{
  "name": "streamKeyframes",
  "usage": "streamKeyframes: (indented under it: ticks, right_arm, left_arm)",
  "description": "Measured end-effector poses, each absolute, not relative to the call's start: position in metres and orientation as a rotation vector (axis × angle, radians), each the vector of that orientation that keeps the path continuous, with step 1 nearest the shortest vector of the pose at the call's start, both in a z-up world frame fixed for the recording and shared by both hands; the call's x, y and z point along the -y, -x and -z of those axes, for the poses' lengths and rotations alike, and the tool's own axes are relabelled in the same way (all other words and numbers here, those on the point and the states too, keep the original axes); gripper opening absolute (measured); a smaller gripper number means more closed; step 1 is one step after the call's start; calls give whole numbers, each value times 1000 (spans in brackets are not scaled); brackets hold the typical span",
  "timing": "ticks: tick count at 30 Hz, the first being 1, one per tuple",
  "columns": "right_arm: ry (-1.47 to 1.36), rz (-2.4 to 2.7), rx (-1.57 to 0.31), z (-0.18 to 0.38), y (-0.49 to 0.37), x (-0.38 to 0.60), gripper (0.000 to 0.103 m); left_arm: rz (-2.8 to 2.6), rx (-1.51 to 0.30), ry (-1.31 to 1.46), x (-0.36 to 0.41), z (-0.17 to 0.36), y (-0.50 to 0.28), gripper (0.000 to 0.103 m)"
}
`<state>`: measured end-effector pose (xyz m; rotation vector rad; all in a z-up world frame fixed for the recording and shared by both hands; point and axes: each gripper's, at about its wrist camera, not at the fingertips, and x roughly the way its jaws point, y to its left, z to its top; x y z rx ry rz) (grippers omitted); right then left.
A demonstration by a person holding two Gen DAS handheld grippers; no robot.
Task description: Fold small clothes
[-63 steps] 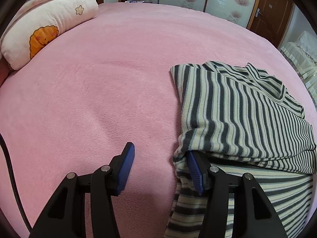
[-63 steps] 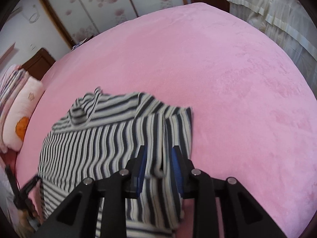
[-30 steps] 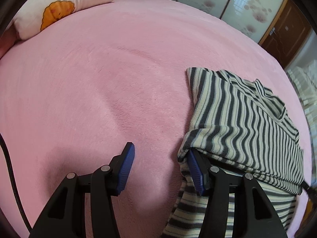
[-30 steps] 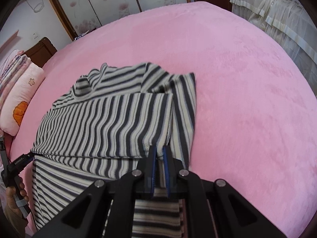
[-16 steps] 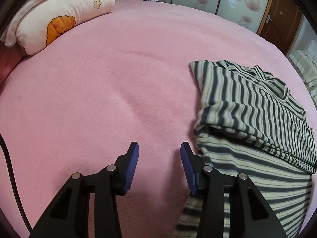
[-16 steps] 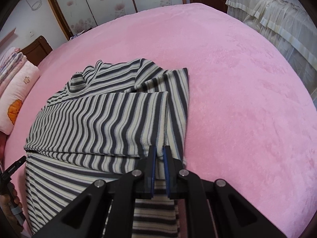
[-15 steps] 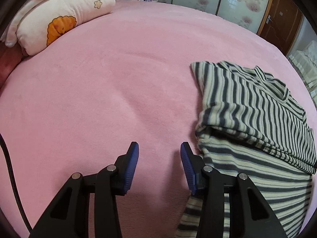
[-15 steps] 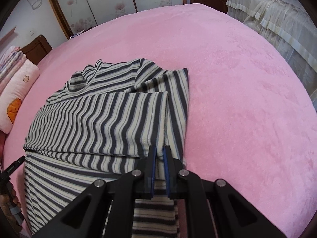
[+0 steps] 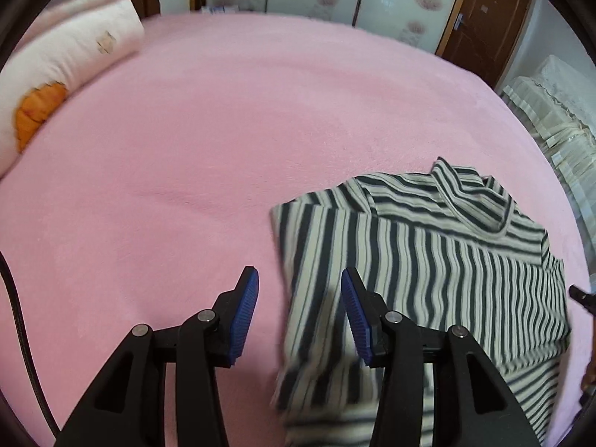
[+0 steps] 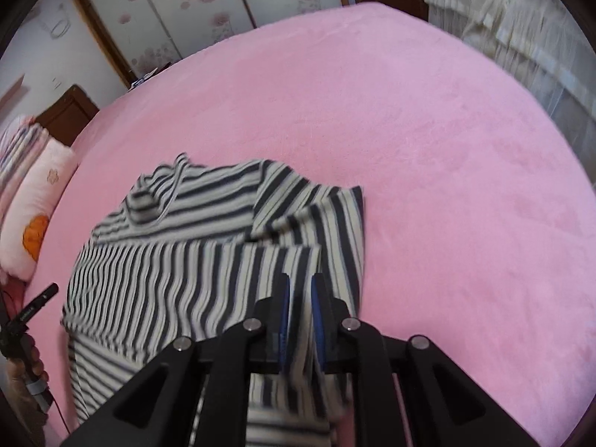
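A grey-and-cream striped shirt (image 9: 428, 268) lies partly folded on the pink bed, its collar (image 9: 473, 201) pointing away from me. My left gripper (image 9: 298, 273) hovers over the shirt's left edge. Its jaws are opening, the edge lies below the gap, and the blue pads do not press on it. In the right wrist view the shirt (image 10: 186, 260) spreads to the left. My right gripper (image 10: 301, 279) is at the shirt's right side, its pads nearly together with a fold of striped cloth between them. Both views are blurred by motion.
The pink blanket (image 9: 186, 149) covers the whole bed. A pillow (image 9: 56, 74) with an orange print lies at the far left. A cream frilled cover (image 10: 521, 37) hangs beyond the right edge. A hand (image 10: 26, 354) holds the left gripper's handle.
The left gripper has moved from the bare blanket beside the shirt to over the shirt's left edge, and its jaws stand slightly wider. The right gripper has shifted a little with the cloth still between its pads.
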<state>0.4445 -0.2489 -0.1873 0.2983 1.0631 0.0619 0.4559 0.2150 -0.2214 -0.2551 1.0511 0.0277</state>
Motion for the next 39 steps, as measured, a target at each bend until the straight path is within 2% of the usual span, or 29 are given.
streamKeyframes:
  ticks: [9, 11, 13, 14, 15, 19, 20, 21, 22, 23, 28, 31, 39]
  right_arm:
    - [-386, -56, -1111, 215, -468, 260, 12]
    - [-376, -56, -1091, 211, -464, 260, 12]
    - [-360, -45, -1085, 209, -463, 261, 19]
    - [-359, -44, -1083, 209, -463, 263, 29]
    - [-369, -54, -1086, 210, -463, 266, 34]
    - [-394, -90, -1100, 217, -467, 265, 35]
    - [-395, -109, -1093, 217, -468, 263, 34]
    - [-387, -120, -1090, 217, -469, 260, 32]
    - [-363, -122, -1081, 216, -469, 256, 24]
    - [-326, -125, -1076, 215, -468, 252, 4]
    - [-216, -85, -976, 200, -465, 239, 4]
    - [-192, -44, -916, 193, -466, 240, 4]
    - [-119, 25, -948, 216, -475, 236, 4]
  left_arm:
    - [14, -1139, 395, -231, 254, -493, 53]
    - [36, -1146, 400, -230, 258, -497, 60]
    - [46, -1156, 391, -229, 262, -496, 68]
    - [47, -1161, 380, -228, 263, -496, 68]
    - [50, -1163, 371, -228, 264, -497, 68]
    - [66, -1156, 390, -226, 266, -499, 67]
    - [69, -1152, 388, -224, 265, -500, 64]
    - [79, -1144, 380, -222, 264, -501, 45]
    - [85, -1140, 366, -218, 263, -502, 21]
    - [80, -1135, 345, -214, 262, -503, 11]
    - [27, -1018, 166, -194, 246, -498, 5]
    - [-29, -968, 197, -201, 243, -495, 5]
    - [-131, -915, 164, -209, 258, -490, 5]
